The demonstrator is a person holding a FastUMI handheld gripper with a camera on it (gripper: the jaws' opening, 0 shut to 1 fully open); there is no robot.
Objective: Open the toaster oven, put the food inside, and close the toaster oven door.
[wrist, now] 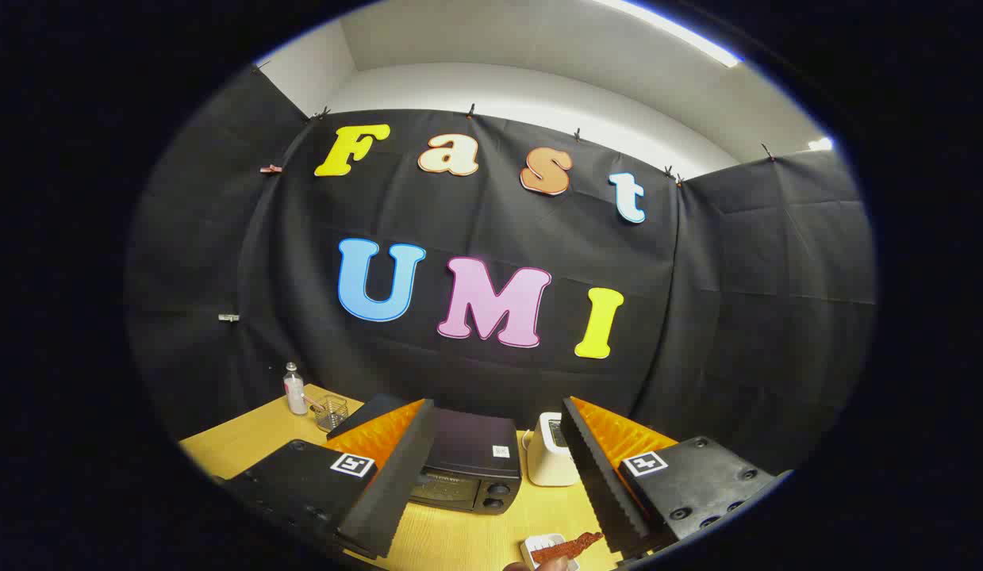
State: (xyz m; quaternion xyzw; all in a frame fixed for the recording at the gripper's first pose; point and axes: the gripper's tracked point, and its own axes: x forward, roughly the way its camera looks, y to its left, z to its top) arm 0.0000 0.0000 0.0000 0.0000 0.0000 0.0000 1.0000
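Observation:
A black toaster oven (467, 468) stands on the wooden table (245, 444), its door shut, partly hidden behind my left finger. My gripper (499, 476) is held high above the table and is open, with nothing between its fingers (396, 476). Just inside my right finger, close to me, a reddish-brown strip of food (566, 547) lies on a small white dish (539, 546). The oven sits between and beyond my fingers, the dish nearer than the oven.
A white appliance (551, 452) stands right of the oven. At the table's far left are a small bottle (295, 390) and a clear glass cup (331, 412). Black cloth walls close the booth behind the table.

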